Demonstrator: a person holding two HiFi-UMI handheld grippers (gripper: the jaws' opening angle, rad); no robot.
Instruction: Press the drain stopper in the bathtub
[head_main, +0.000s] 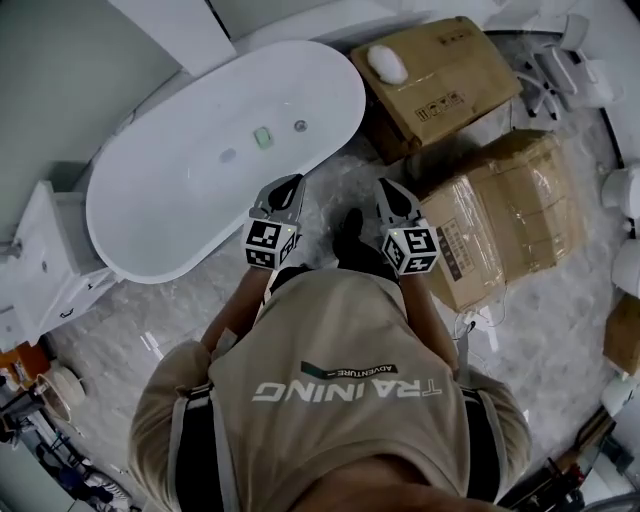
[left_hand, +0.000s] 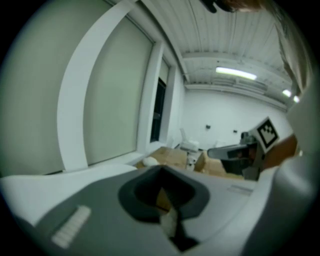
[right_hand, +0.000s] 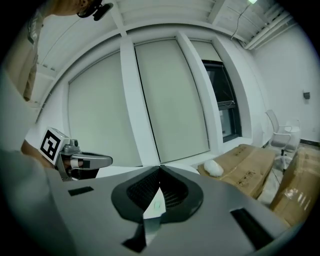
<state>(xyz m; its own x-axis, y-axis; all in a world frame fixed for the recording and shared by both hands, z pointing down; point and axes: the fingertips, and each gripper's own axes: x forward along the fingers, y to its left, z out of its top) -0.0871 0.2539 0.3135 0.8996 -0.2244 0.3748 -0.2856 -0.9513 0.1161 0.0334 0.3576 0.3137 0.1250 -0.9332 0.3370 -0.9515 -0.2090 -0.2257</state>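
Note:
The white oval bathtub (head_main: 180, 215) lies at the upper left of the head view. On its floor sits a small round metal drain stopper (head_main: 300, 126), with a pale green square piece (head_main: 262, 137) and a grey oval fitting (head_main: 228, 155) to its left. My left gripper (head_main: 289, 184) hovers over the tub's near rim, jaws shut and empty, short of the stopper. My right gripper (head_main: 387, 187) is held beside it over the floor, also shut and empty. In the left gripper view the left gripper (left_hand: 161, 170) points level across the room, and in the right gripper view so does the right gripper (right_hand: 160, 169).
Cardboard boxes (head_main: 440, 75) (head_main: 510, 215) stand right of the tub, one with a white bundle (head_main: 388, 63) on top. A white fixture (head_main: 40, 260) stands at the left. My black shoe (head_main: 352, 238) is on the marble floor between the grippers.

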